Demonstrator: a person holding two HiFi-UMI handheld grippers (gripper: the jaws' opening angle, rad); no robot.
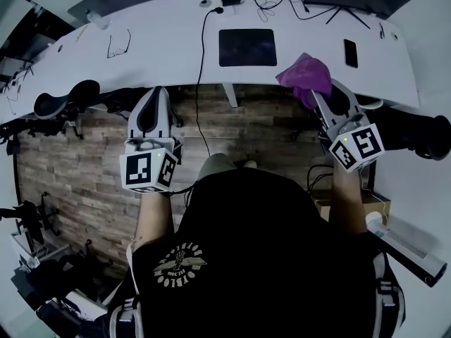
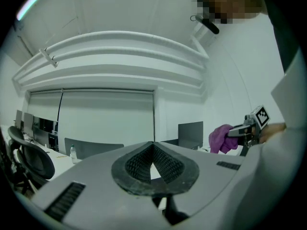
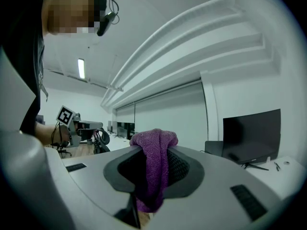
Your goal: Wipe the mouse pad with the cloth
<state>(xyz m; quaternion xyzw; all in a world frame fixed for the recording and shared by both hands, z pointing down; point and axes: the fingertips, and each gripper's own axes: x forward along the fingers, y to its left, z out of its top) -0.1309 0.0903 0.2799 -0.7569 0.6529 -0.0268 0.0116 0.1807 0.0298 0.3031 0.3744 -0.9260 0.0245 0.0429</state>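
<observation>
Right gripper (image 1: 315,98): jaws clamped on purple cloth (image 1: 305,74). Left gripper (image 1: 155,97): jaws together, nothing between. Mouse pad (image 1: 247,47) lies beyond, apart from both. Shirt print illegible.

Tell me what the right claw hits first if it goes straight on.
Probably nothing close: the right claw, shut on the cloth, seems to point level above the desk, left of the monitor. Height is unclear; lower, it would meet the desk.
</observation>
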